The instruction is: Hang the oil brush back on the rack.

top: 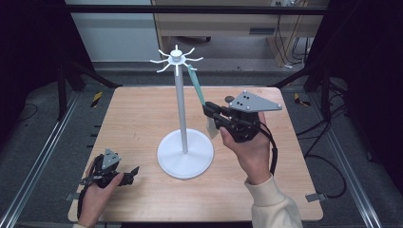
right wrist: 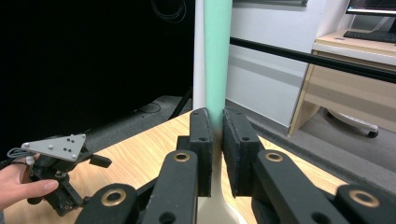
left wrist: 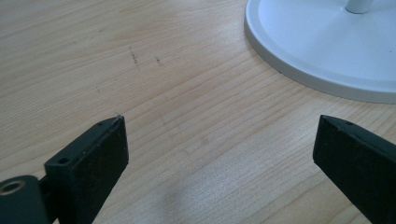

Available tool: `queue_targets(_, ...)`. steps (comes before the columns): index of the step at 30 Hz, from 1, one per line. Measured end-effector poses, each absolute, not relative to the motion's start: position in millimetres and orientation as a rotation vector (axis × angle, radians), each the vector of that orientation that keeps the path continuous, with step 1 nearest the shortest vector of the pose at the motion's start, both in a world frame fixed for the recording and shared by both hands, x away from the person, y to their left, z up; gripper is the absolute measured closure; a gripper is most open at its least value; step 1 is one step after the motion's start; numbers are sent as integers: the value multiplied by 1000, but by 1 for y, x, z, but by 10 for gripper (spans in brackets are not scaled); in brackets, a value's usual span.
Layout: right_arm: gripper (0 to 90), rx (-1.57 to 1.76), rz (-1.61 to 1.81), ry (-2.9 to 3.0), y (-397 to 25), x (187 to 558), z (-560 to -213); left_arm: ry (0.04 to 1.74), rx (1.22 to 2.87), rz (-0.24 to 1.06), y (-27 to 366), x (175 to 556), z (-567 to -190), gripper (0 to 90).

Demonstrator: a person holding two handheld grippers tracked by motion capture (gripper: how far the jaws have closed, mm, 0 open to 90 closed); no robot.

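Mint-green silicone is what the right gripper (top: 209,111) has pinched: the handle of a spatula (top: 195,85) whose top end is up at the hooks of the white rack (top: 176,58), its pale blade (top: 212,127) hanging below the closed jaws. From the right gripper view the handle (right wrist: 217,56) rises straight up out of the jaws, with the rack's pole (right wrist: 199,51) just behind it.

I can't tell from here whether the hanging hole is on a hook or only beside one (the spokes are thin and the top of the handle is small at this distance). To do this step well, I'd say keep the grip low on the handle, move it slowly along the line of the hook, and avoid pushing sideways against the pole, since the stand could rock on its round base (top: 185,153).

Well off to the left of that claw, the left gripper (top: 132,172) rests on the wooden table (top: 138,109) with jaws spread wide, nothing between them, the base's rim (left wrist: 299,70) ahead of it.

No bowls, bins or trays on the table; the rack is the only holder.
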State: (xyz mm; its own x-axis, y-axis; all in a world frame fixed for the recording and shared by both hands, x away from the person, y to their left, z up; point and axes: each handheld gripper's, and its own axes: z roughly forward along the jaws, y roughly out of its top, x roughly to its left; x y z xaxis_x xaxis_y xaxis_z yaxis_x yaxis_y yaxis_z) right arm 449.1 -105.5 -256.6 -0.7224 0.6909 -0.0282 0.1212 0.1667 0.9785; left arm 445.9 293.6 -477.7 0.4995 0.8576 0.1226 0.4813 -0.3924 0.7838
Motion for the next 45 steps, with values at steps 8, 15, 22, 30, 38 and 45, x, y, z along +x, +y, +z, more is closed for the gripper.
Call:
queue_targets(8,827,766,1583,1973,-104,450,-258,1093,2049,687,293,446,-478,30)
queue_targets(15,827,764,1586,1967,-102,453,-261,1091,2052,687,293,446,-478,30)
queue_targets(22,827,769,1586,1966,-97,458,-263,1090,2054,686,293,446,-478,30)
queue_targets(30,900,780,1591,1956,-93,466,-266,1093,2053,688,293,446,-478,30)
queue_targets(38,900,797,1568,1945,-96,467,-265,1090,2054,687,293,446,-478,30)
queue_targets(45,838,836,1474,1929,-101,466,-266,1088,2055,684,292,446,-478,30)
